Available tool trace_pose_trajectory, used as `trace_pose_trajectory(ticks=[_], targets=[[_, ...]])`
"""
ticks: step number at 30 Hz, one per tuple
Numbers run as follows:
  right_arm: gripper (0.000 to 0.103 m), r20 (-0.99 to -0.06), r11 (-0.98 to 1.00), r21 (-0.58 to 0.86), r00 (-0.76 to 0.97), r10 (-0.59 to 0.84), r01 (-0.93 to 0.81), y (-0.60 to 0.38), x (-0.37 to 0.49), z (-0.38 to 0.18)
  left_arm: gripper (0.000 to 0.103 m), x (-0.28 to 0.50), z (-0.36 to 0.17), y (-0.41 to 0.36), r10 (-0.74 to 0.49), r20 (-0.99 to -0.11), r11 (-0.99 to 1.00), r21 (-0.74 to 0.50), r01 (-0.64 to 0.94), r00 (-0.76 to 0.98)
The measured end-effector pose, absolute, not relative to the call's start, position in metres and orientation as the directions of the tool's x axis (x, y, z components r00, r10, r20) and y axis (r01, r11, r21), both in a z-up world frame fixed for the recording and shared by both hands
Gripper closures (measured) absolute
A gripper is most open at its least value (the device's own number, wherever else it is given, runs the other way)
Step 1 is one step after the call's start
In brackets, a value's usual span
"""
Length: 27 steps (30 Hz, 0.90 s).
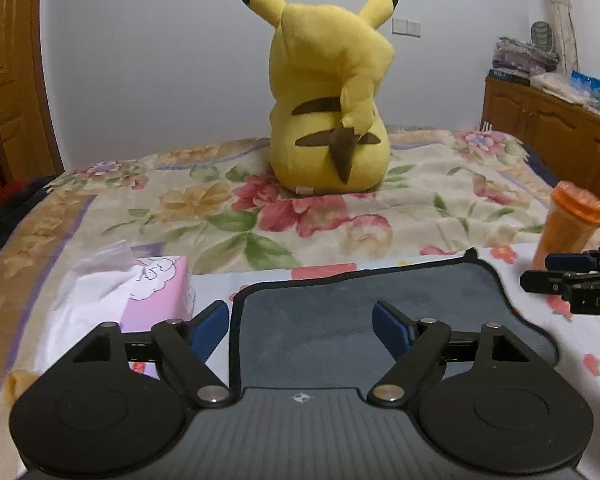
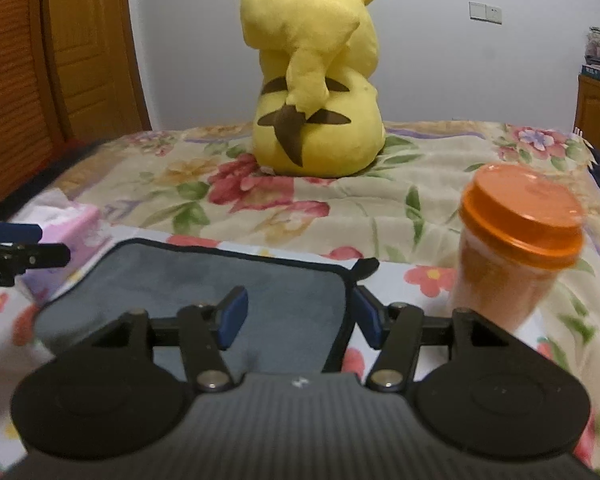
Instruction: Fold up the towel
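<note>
The grey towel (image 1: 340, 312) lay flat on the bed (image 1: 140, 208). Both the left gripper (image 1: 300, 326) and right gripper (image 2: 298, 316) had jaws apart, holding nothing. Best to pinch both near corners evenly before lifting.

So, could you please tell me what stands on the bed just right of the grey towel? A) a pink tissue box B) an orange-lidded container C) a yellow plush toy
B: the orange-lidded container stands upright beside the grey towel's right edge.

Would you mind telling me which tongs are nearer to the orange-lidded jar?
Right. The right tongs sit just left of the jar; the left tongs are farther left, beside the tissue box.
</note>
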State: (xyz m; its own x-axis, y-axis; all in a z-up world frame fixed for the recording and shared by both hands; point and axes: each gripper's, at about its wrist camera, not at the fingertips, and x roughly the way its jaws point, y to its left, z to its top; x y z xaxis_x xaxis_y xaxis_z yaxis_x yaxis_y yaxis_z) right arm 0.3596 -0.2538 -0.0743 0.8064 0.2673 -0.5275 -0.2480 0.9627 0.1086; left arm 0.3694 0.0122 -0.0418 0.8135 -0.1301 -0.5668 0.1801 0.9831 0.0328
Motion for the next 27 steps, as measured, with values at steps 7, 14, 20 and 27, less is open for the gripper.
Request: trace_pose_trajectory(ticks=[7, 14, 20, 27], targets=[[0.033, -0.518, 0.965, 0.084, 0.816, 0.257, -0.25, -0.256, 0.329, -0.054, 0.014, 0.342, -0.016, 0.011, -0.12, -0.552, 0.982, 0.056, 0.18, 0.825], [0.016, -0.503, 0.968, 0.074, 0.828, 0.245, -0.242, -0.258, 0.306, -0.033, 0.01, 0.319, 0.015, 0.01, -0.118, -0.521, 0.982, 0.068, 0.178, 0.846], [0.0, -0.477, 0.968, 0.065, 0.844, 0.244, -0.243, -0.256, 0.287, -0.012, 0.002, 0.297, 0.045, 0.013, -0.136, -0.488, 0.979, 0.066, 0.192, 0.862], [0.0, -0.464, 0.969, 0.06, 0.853, 0.241, -0.241, -0.251, 0.269, 0.009, 0.0, 0.275, 0.073, 0.018, -0.122, -0.464, 0.98, 0.083, 0.18, 0.877]])
